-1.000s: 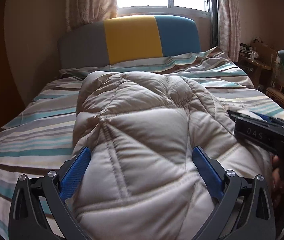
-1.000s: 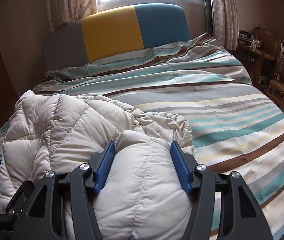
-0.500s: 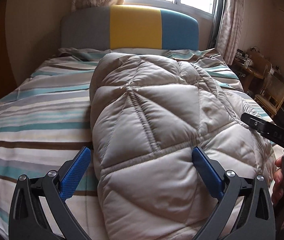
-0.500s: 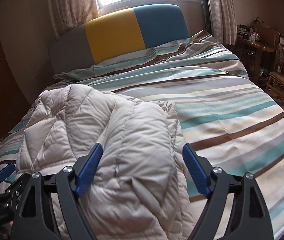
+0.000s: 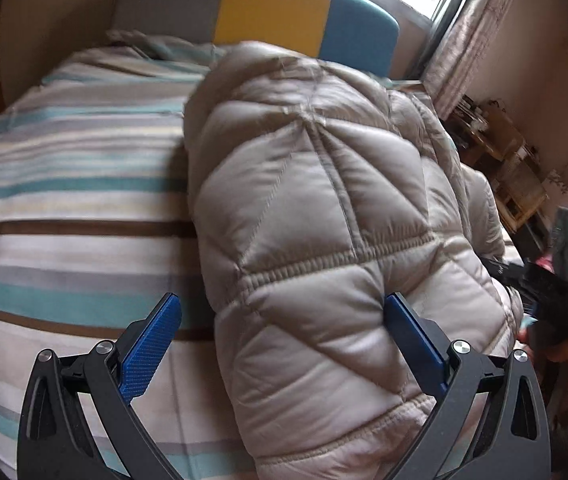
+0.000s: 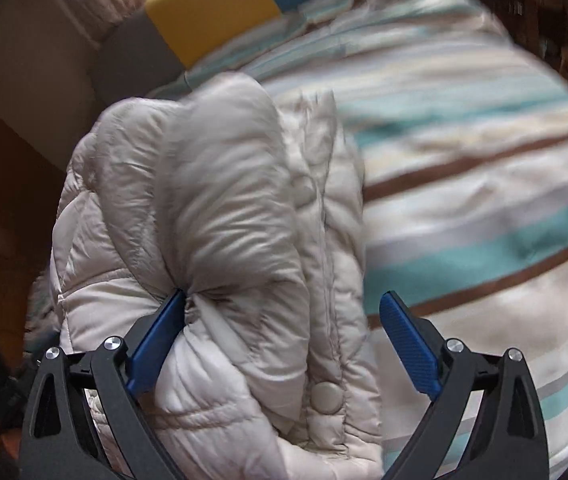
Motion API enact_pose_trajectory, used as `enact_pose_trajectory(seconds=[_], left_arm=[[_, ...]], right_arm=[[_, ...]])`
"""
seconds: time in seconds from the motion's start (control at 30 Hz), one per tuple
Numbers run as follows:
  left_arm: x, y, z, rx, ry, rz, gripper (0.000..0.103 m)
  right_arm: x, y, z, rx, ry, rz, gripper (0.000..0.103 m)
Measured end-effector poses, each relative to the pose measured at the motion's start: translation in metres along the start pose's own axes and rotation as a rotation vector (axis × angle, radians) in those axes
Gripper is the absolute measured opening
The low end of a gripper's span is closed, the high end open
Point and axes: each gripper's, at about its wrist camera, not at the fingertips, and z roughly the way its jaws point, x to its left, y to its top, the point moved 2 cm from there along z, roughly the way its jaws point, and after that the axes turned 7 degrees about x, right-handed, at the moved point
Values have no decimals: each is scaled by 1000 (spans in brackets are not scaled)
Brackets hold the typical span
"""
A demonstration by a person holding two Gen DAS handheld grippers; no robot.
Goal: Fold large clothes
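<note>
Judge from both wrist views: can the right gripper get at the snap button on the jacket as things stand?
Probably yes. The right gripper has just been opening, jaws wide, and the snap button lies uncovered on the jacket between the fingers, close in. Only puffy folds beside it might crowd the left pad.

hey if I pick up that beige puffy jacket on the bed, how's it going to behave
The quilted jacket looks puffy and soft, so it will likely flop and sag. Its sheen suggests slick fabric that may slide from the right claw, whose jaws have just been opening. Probably light for its bulk.
</note>
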Motion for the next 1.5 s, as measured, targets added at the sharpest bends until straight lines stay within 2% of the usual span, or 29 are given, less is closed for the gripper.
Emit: enact_pose_trajectory(seconds=[0.07,0.17,0.27,0.4,0.43,0.47,0.57,0.67,0.7,0.8,0.9,1.17,1.4,1.5], left_arm=[[2,-1,3,18,-27,-4,100],[0,0,10,55,-67,3,100],[-2,1,14,71,-78,29,100],[-6,4,18,84,-58,68,100],[-7,4,18,84,-59,64,98],[-10,4,18,78,-64,68,88],[-30,5,8,43,3,134,71],[-45,10,-2,6,44,198,61],[-49,11,-7,-12,43,210,57],[-54,14,-17,-49,38,228,50],[-58,13,-31,-123,49,264,45],[-57,16,-67,-280,29,277,40],[-45,16,-98,-345,29,268,40],[-31,9,-109,-359,44,250,40]], right_arm=[[-5,2,7,30,52,28,96],[1,4,10,36,38,-22,96],[5,6,13,62,59,-23,94],[3,9,18,79,118,-3,86],[5,10,19,73,137,1,83],[6,11,19,68,147,-1,76],[14,9,13,43,170,-38,66],[19,4,4,23,209,-59,57],[20,2,2,16,208,-67,55],[29,-5,-6,-20,211,-94,54],[35,-16,-12,-53,226,-104,52],[36,-54,-38,-160,319,-90,52],[49,-74,-56,-195,342,-145,52],[63,-74,-51,-190,338,-186,52]])
